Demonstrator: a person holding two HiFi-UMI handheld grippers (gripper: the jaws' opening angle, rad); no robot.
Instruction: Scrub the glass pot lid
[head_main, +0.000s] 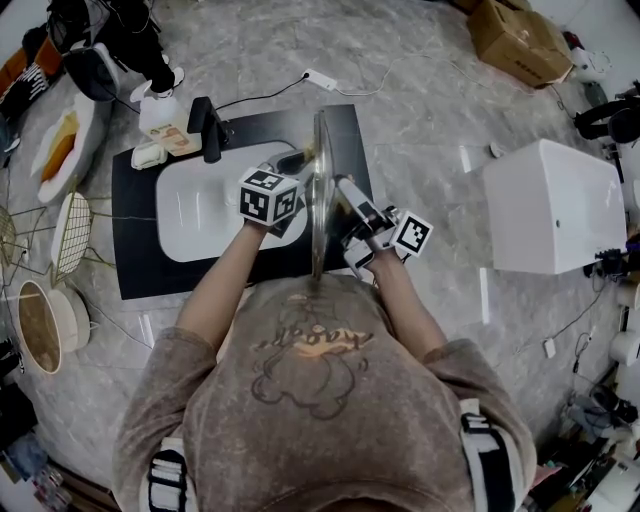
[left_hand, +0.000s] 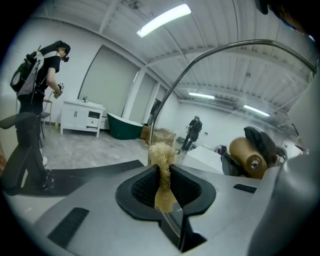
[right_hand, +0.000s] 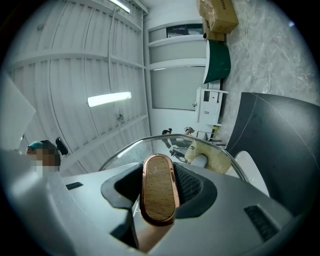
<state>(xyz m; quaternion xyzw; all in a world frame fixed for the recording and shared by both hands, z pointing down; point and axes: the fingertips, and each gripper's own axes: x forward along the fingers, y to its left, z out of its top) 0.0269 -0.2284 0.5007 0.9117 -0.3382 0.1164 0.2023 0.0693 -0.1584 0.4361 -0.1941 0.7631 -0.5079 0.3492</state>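
Over the right end of the white sink basin (head_main: 200, 205), the glass pot lid (head_main: 320, 190) stands on edge. Its thin rim line runs straight away from the person, and the handle (right_hand: 159, 197) faces their right. The right gripper (right_hand: 160, 182) has its jaws clamped on that handle. The left gripper (left_hand: 162, 186) has its jaws pinched together on a straw-coloured scrubber (left_hand: 161, 152), up against the lid's other face. The scrubbing looks underway. No suds or water show, so how much is clean can't be judged, and the handle side likely remains.
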